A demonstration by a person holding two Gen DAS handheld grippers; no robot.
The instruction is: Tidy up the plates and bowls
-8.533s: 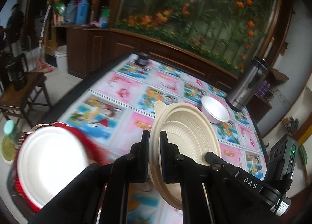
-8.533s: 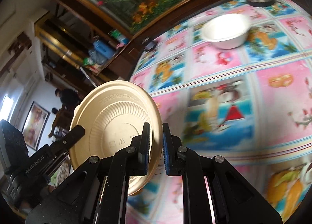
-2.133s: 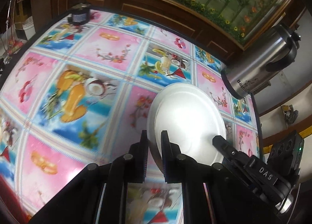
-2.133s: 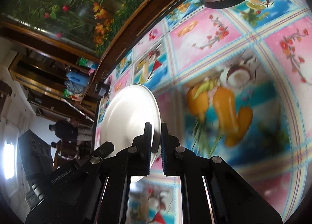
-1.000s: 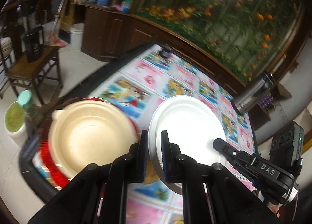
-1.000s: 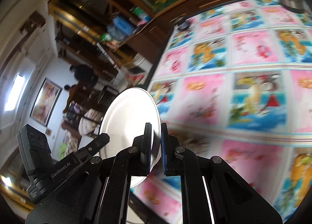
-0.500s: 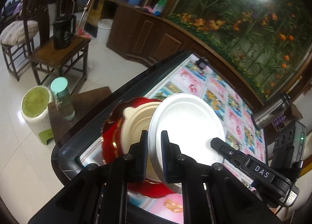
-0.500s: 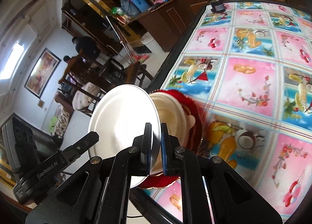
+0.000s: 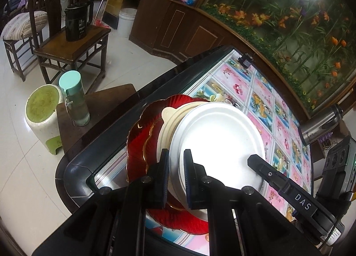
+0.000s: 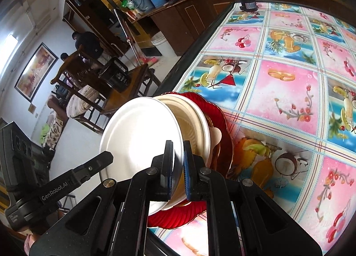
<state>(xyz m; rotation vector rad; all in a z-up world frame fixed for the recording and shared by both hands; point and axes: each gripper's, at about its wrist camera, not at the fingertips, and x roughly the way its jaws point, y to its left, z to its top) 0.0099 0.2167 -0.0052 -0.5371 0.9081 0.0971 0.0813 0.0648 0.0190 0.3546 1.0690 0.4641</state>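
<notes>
White plate [image 9: 220,135] held on edge over the stack at the table's corner, both grippers clamped on its rim.

The left gripper [image 9: 175,175] pinches the plate's near rim between its closed fingers, and the right gripper [image 10: 178,164] does the same on the opposite side; each gripper shows in the other's view, gripping the far edge. The plate is tilted, its white face toward the left camera, and it hangs just above a beige bowl [image 10: 195,126] that sits in a red plate [image 9: 138,146] on the table [image 10: 287,82] with its fruit-patterned cloth. Whether the white plate touches the bowl cannot be told. A steel flask [image 9: 320,126] stands at the table's far side, well apart from the stack.
</notes>
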